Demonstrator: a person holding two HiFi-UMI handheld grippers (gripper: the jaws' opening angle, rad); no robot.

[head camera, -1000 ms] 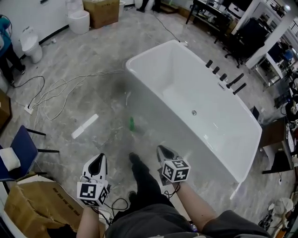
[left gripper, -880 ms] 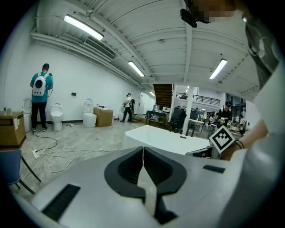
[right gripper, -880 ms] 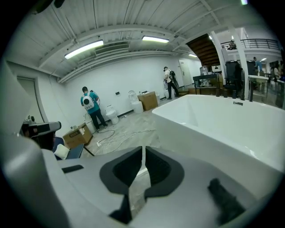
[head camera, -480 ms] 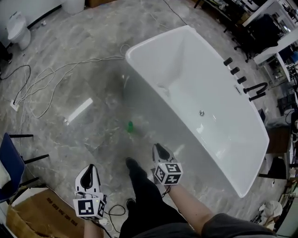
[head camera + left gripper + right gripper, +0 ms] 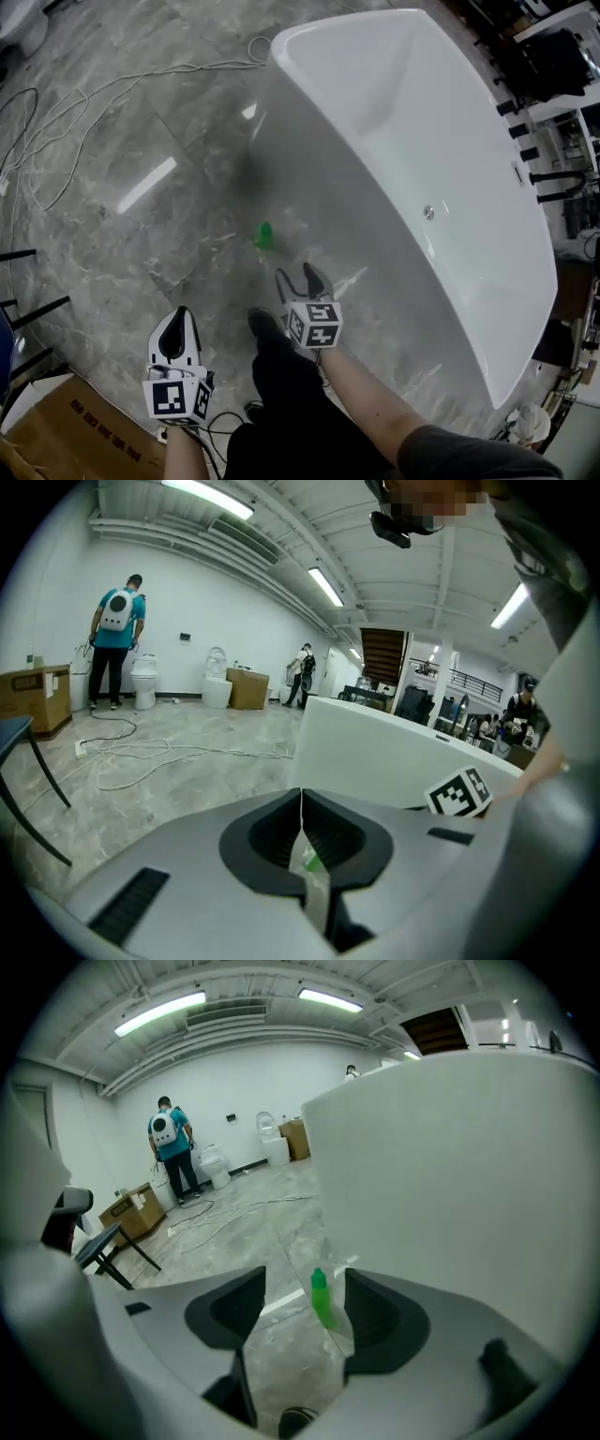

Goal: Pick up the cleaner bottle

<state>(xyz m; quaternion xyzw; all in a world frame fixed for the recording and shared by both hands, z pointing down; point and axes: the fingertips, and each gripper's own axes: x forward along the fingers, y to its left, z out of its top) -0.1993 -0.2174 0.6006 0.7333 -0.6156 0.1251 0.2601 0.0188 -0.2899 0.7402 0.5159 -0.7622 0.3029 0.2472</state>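
Note:
The cleaner bottle [image 5: 264, 234] is small and green and stands upright on the grey marble floor, close to the white bathtub's outer wall [image 5: 323, 187]. My right gripper [image 5: 298, 277] hovers just short of it, open; its jaws have just been opening and nothing sits between them. In the right gripper view the bottle [image 5: 322, 1297] shows farther ahead, through the gap of the right gripper [image 5: 305, 1290]. My left gripper [image 5: 176, 328] hangs lower left, apart from the bottle. Its jaws meet in the left gripper view, so the left gripper [image 5: 301, 808] is shut and empty.
The person's dark leg and shoe [image 5: 267, 328] stand between the grippers. White cables [image 5: 56, 141] trail over the floor at left. A cardboard box [image 5: 66, 431] and chair legs [image 5: 28, 309] sit at lower left. A distant person with a backpack [image 5: 169, 1138] stands near toilets.
Both grippers have come down toward the floor and nearer the bottle. The right jaws went from shut to open. The left jaws stayed shut.

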